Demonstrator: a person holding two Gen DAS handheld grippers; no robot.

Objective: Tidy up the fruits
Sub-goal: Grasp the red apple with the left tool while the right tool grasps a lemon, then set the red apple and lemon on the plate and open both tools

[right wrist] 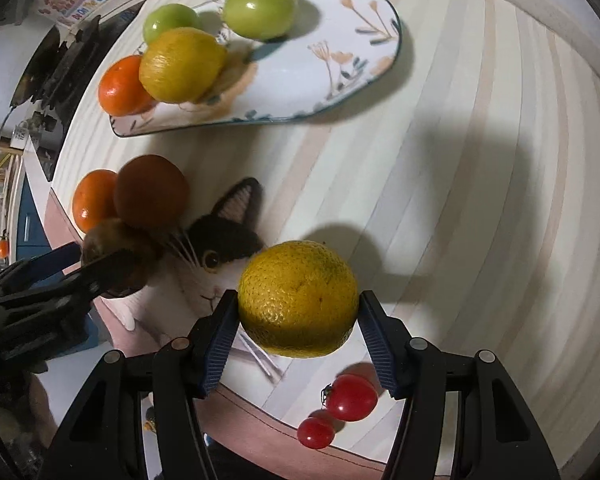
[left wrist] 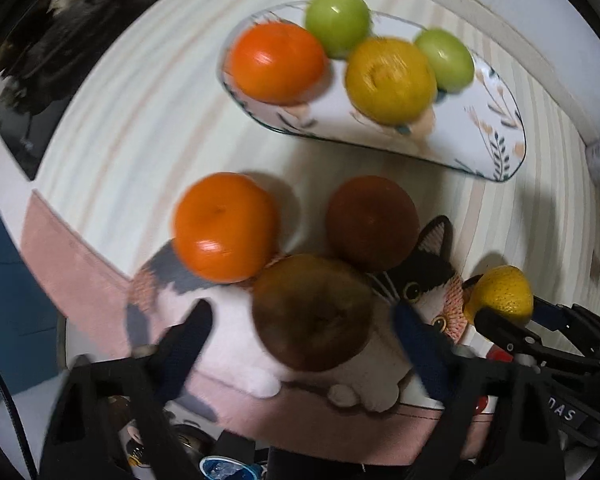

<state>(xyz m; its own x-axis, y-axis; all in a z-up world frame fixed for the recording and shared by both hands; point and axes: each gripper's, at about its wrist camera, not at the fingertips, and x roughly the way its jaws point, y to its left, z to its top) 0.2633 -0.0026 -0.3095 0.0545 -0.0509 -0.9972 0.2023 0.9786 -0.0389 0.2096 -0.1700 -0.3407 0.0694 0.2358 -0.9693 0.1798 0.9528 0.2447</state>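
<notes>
Fruits split in two groups: some on the oval plate (right wrist: 352, 80), some loose on the table (right wrist: 480, 184). Plate sits toward the far edge of the table, floral pattern, holding two green fruits (right wrist: 259, 9) (right wrist: 171, 22), a yellow citrus (right wrist: 182, 65) and an orange fruit (right wrist: 122, 86); the plate's right part is bare.

Right gripper (right wrist: 298, 316) holds a yellow-green citrus (right wrist: 298, 298) between its blue pads (right wrist: 218, 344), jaws moderately spread to the fruit's width, pads touching both sides. Its shadow falls on the table behind it. Two small red tomatoes (right wrist: 351, 397) (right wrist: 316, 432) lie just below it near the near edge, touching or nearly touching each other.

Left gripper (left wrist: 304, 328) is wide open around a brown fruit (left wrist: 312, 312); fingers (left wrist: 188, 344) stand apart from it on both sides, no contact visible. Frame is blurred, so whether it rests on the mat is unclear. Beside it, a second brown-red fruit (left wrist: 372, 222) and an orange fruit (left wrist: 226, 228) touch or nearly touch it, forming a tight cluster.

Cluster sits over a cat-print mat (left wrist: 432, 276) with a pink border at the near edge of the table. Dark stovetop (left wrist: 60, 60) at the far left.
</notes>
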